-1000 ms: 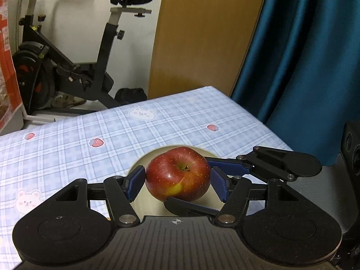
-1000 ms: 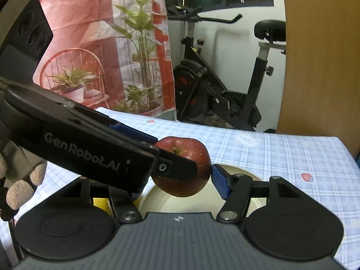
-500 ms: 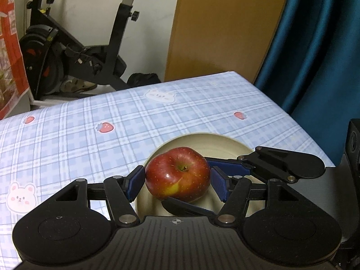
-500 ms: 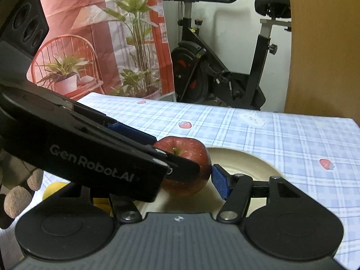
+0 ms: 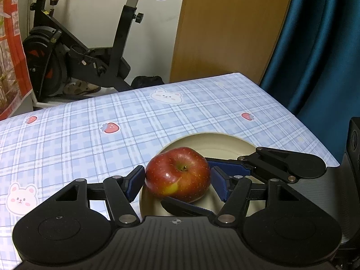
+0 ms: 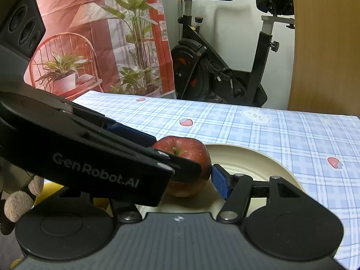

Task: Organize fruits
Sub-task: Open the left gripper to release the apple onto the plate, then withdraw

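Squeezing one red apple (image 5: 177,174) over the plate (image 5: 227,144) with both grippers (image 5: 177,181) (image 6: 186,175), jaws half open, pads pressing.

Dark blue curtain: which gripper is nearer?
Right. The right gripper comes in from the side of the dark blue fabric curtain; the left gripper sits farther off. Both grip the round red apple.

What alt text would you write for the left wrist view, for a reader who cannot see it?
A red apple sits between the blue pads of the left claw, over a cream plate on a blue checked tablecloth printed with bears and strawberries. The right claw reaches in from the right, one finger beside the apple and one under it. Behind stand an exercise bike and a teal curtain.
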A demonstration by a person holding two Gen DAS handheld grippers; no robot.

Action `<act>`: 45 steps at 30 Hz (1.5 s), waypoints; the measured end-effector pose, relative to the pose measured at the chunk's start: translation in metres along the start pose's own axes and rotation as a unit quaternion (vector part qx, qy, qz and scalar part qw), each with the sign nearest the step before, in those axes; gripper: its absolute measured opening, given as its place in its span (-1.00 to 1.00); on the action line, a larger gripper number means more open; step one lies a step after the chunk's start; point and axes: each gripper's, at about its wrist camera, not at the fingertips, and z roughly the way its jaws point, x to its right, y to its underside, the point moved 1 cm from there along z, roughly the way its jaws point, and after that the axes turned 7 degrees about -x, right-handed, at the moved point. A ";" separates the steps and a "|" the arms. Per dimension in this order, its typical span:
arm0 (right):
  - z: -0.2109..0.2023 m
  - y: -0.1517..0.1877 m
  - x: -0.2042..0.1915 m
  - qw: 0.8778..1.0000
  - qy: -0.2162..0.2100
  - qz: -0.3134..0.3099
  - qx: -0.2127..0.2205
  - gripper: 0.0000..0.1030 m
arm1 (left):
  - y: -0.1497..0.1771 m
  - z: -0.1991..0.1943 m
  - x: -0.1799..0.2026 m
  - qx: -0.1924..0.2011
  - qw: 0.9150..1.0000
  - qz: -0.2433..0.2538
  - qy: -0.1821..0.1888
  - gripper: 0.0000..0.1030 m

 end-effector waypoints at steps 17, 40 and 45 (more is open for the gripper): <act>-0.023 0.003 0.001 1.000 0.004 0.021 -0.007 0.63 | 0.012 -0.042 0.006 0.045 0.998 -0.001 -0.035 0.45; -0.136 0.050 -0.021 0.979 -0.020 0.145 0.144 1.00 | 0.083 -0.163 0.006 0.127 0.977 -0.084 -0.152 0.67; -0.131 0.057 -0.026 0.980 -0.038 0.162 0.108 1.00 | 0.100 -0.173 0.006 0.135 0.974 -0.087 -0.159 0.64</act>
